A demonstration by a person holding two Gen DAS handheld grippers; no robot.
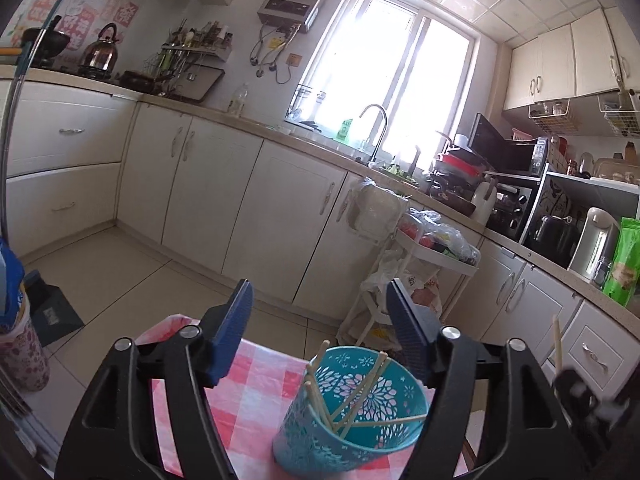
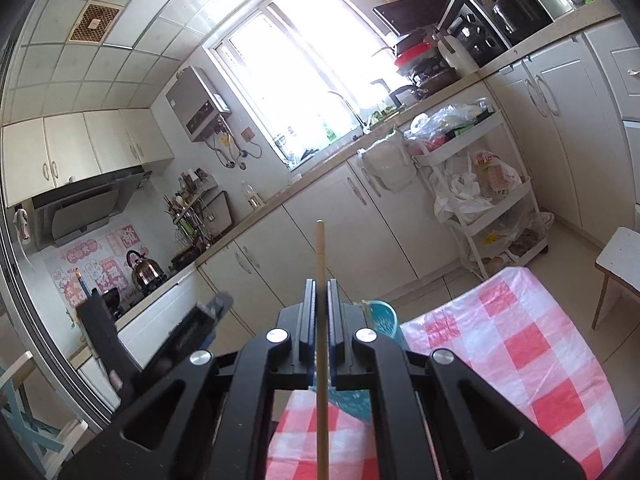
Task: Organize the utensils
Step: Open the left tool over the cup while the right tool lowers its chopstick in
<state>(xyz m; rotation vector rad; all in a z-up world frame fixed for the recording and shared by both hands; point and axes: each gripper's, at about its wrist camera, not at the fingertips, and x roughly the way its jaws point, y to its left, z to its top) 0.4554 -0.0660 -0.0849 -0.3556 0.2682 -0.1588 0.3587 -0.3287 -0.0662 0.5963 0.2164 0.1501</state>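
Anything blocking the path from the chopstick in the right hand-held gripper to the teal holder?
Nothing visible. The right hand-held gripper is shut on a chopstick; the teal holder stands open-topped, with the left hand-held gripper open around it, not over its mouth.

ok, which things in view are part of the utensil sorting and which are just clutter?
Job:
- teal holder with chopsticks inside
- chopstick clamped in right gripper
- left gripper, open

Lying about:
- kettle
- trolley with bags
- floral cup
- checked tablecloth, just the surface
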